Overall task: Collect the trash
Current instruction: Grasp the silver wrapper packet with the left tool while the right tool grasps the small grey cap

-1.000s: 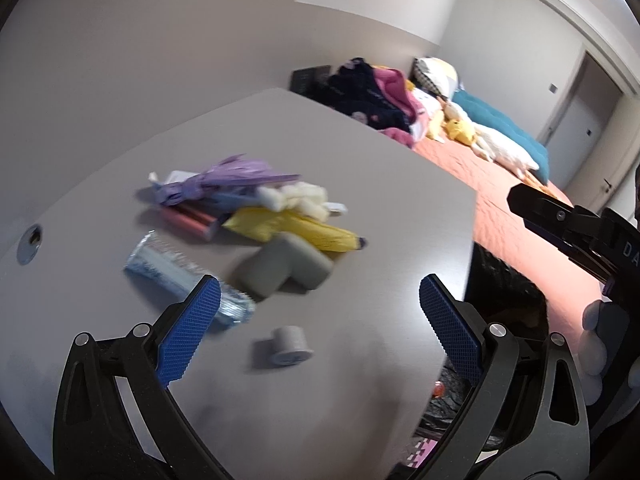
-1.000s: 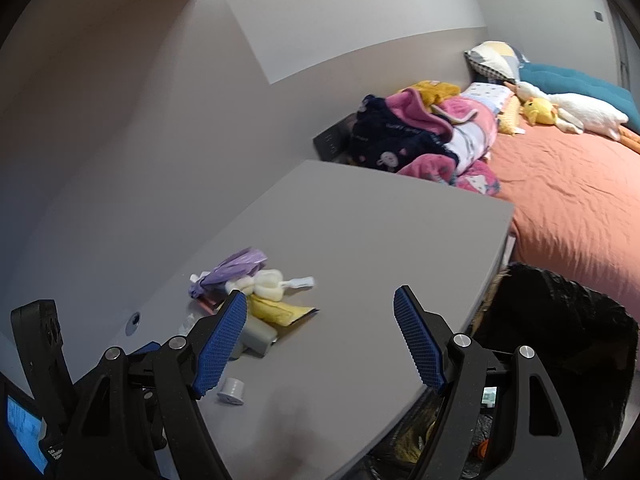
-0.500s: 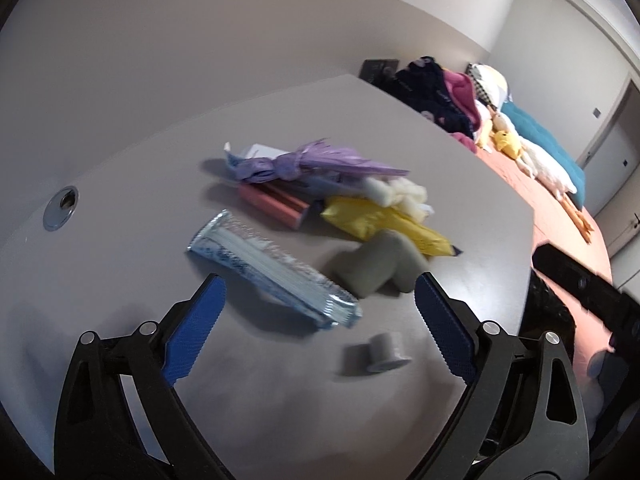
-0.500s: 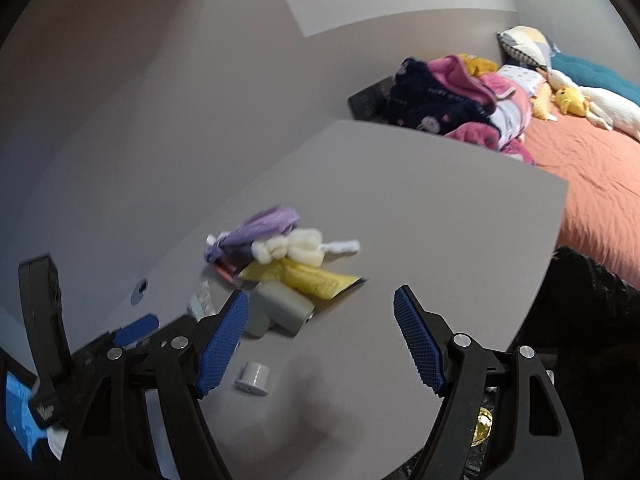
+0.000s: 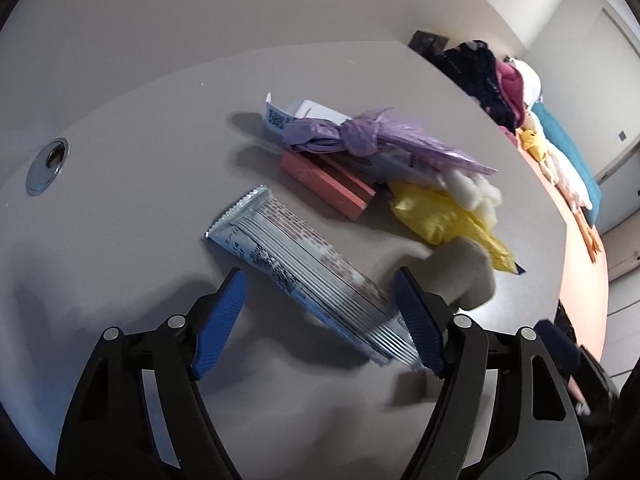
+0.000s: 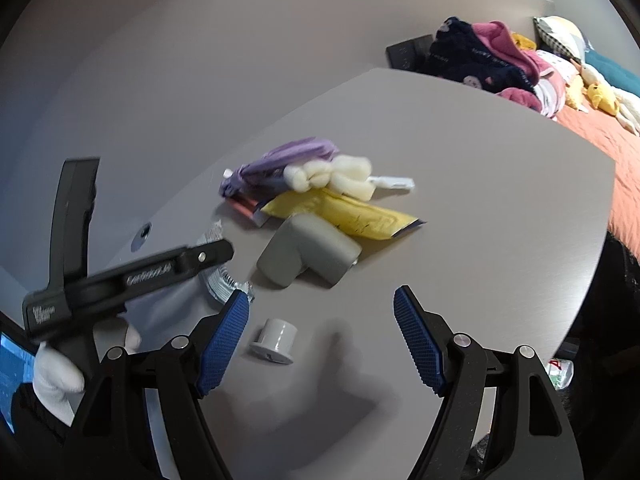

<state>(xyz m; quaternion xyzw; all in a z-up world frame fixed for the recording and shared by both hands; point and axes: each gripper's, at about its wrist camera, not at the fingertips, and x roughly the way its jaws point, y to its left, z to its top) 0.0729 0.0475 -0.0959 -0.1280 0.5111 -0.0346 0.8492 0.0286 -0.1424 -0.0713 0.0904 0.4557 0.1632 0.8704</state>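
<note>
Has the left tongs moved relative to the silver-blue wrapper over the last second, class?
Yes. The left tongs have advanced toward the silver-blue wrapper lying on the table; they now straddle it, open and not yet closed.

Silver-blue striped wrapper (image 5: 304,272), purple bag (image 5: 376,136), yellow packet (image 5: 448,220), salmon box (image 5: 328,180), grey tabletop (image 5: 160,128).

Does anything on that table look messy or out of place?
Yes: trash lies heaped on the table. A purple bag, yellow packet and white fluff overlap, while a silver wrapper lies crooked beside them.
</note>
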